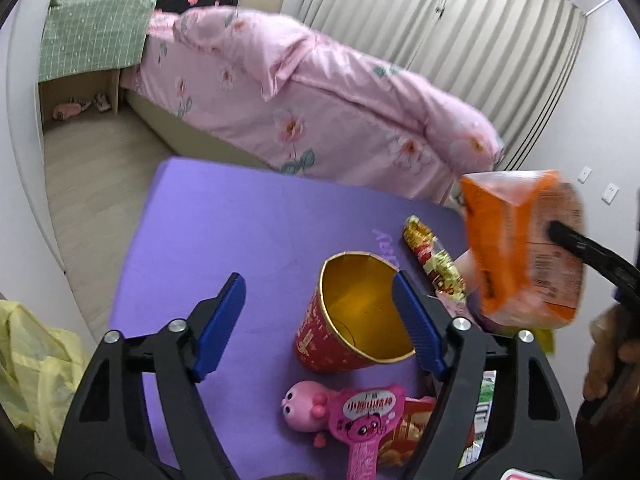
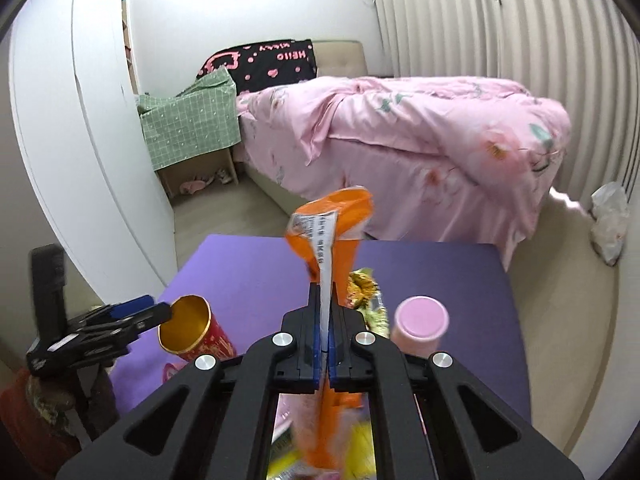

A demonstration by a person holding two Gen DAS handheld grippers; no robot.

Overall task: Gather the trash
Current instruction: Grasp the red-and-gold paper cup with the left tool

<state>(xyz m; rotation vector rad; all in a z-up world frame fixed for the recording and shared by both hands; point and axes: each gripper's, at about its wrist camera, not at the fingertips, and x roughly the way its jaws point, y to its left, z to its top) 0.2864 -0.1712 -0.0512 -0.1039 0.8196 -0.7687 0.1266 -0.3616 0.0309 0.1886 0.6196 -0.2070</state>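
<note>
Above the purple mat [image 2: 420, 276], right tool [image 2: 325, 344] pinches crumpled orange wrapper [image 2: 328, 232]; left tool [image 1: 320, 320] spread.

On the black pillow [image 2: 262, 62] at the head of the bed I can read "HELLO" in pink letters, upside down from where I stand; a second pink word beside it is too small to make out. The pink tag [image 1: 370, 412] near my left tongs carries Chinese characters reading "小猪小棒棒". The purple mat [image 1: 248, 220] has pale lettering, inverted and not legible. The orange packet [image 2: 324, 240] shows fine print and a barcode, both blurred.
</note>
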